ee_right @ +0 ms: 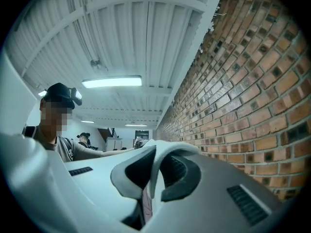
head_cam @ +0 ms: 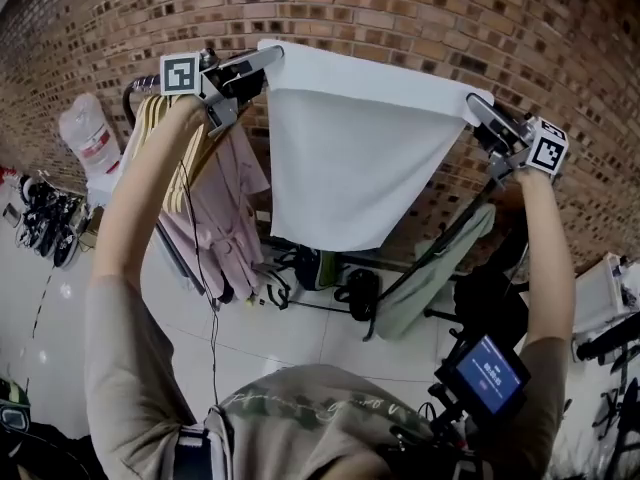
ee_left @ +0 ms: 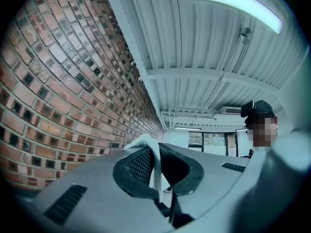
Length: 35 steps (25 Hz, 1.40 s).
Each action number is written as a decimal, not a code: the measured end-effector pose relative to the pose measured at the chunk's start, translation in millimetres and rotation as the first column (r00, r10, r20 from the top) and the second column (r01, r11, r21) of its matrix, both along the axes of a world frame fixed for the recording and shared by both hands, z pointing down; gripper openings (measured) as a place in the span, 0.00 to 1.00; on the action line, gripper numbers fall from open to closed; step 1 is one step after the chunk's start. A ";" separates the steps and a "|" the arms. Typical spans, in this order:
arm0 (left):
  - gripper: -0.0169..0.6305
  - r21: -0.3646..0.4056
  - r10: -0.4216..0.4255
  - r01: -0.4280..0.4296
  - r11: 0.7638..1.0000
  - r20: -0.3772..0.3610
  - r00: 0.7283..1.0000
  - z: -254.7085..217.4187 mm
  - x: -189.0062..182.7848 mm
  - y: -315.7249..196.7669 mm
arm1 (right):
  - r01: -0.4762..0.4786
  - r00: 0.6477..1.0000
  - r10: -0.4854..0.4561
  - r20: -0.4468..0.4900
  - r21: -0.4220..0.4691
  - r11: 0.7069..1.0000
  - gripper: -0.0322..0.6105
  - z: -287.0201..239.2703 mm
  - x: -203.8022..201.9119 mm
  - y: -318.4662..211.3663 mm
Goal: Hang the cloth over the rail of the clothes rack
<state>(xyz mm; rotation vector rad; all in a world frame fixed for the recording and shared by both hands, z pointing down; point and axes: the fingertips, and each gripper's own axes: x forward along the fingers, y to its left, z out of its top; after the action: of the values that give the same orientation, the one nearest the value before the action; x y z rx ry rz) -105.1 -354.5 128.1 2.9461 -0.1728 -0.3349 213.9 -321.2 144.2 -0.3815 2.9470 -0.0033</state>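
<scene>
1. The left tongs (head_cam: 268, 61) are clamped tight on one top corner of the white cloth (head_cam: 350, 148). The left gripper view shows the fabric pinched between the pads.
2. The right tongs (head_cam: 480, 108) pinch the other top corner the same way.
3. The cloth hangs spread between them, held up before the red brick wall (head_cam: 420, 18).
4. The black metal clothes rack (head_cam: 437, 246) and its pink garments (head_cam: 225, 208) show below it.

Looks like a bare studio hall: brick wall (head_cam: 400, 8), ribbed metal ceiling (ee_left: 218, 62), strip light (ee_left: 233, 1), tiled floor (head_cam: 290, 343), hanging clothes (head_cam: 215, 208).
</scene>
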 end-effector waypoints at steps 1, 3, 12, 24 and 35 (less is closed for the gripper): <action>0.05 0.000 0.001 -0.001 1.000 0.000 1.000 -2.3 0.2 -1.0 | -0.008 1.000 0.008 -0.007 0.018 1.000 0.08 -5.8 -0.7 -1.3; 0.05 0.000 0.002 -0.002 1.000 -0.003 1.000 -6.9 1.0 -4.7 | -0.021 1.000 0.022 -0.021 0.034 0.999 0.08 -15.2 -1.5 -7.0; 0.05 0.039 -0.045 0.046 0.998 -0.018 0.999 -42.0 5.1 -41.9 | -0.055 0.998 0.056 -0.013 0.059 0.997 0.08 -56.9 2.4 -44.7; 0.05 0.073 -0.113 0.116 0.991 -0.044 0.993 -80.0 14.9 -82.2 | -0.140 0.989 0.144 -0.023 0.123 0.982 0.08 -93.3 7.8 -80.6; 0.05 0.001 -0.161 0.161 0.987 -0.024 0.987 -68.3 19.4 -106.4 | -0.159 0.986 0.163 -0.039 0.081 0.984 0.08 -80.1 6.9 -109.7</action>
<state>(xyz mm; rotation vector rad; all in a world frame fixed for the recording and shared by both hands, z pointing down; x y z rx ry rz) -85.8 -460.8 59.8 2.9358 -0.4097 -0.3918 220.8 -430.9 64.1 -0.6150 2.9401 0.1413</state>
